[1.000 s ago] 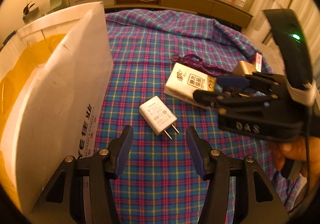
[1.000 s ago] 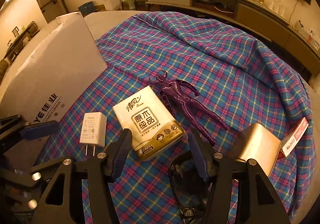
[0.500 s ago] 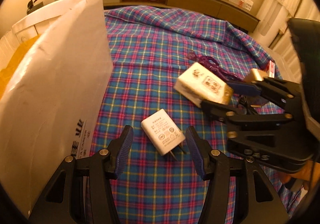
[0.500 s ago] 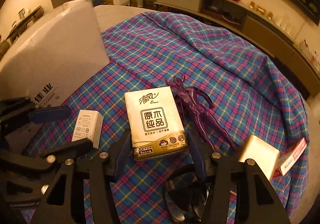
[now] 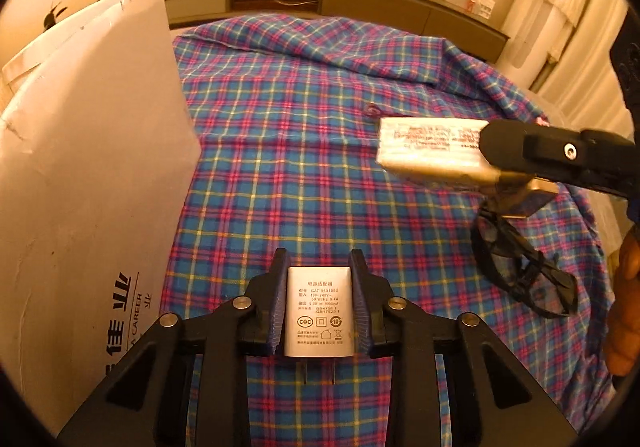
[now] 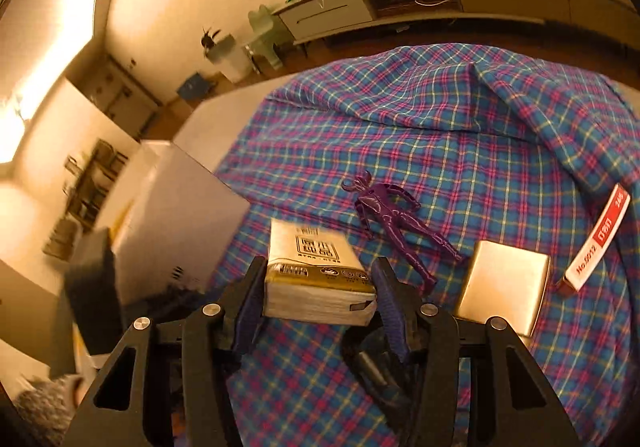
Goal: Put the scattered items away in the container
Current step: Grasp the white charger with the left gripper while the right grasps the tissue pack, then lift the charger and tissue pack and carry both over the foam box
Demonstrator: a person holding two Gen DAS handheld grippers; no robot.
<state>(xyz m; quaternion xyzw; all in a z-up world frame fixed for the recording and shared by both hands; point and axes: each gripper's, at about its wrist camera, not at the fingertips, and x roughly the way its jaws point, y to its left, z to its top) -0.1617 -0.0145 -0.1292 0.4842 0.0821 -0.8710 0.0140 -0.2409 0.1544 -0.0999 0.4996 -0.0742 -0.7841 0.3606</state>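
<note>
Closing on the white charger (image 5: 319,311), the left gripper (image 5: 319,307) has a pad against each side of it, prongs pointing back over the plaid cloth (image 5: 320,127). The right gripper (image 6: 318,299) is closing too, its pads tight against a tissue pack (image 6: 316,275) held clear of the cloth. The white cardboard box (image 5: 92,167) stands at the left edge of the cloth. A purple figurine (image 6: 394,223), a gold box (image 6: 504,283), a red-and-white pack (image 6: 600,239) and black glasses (image 5: 520,263) lie on the cloth.
</note>
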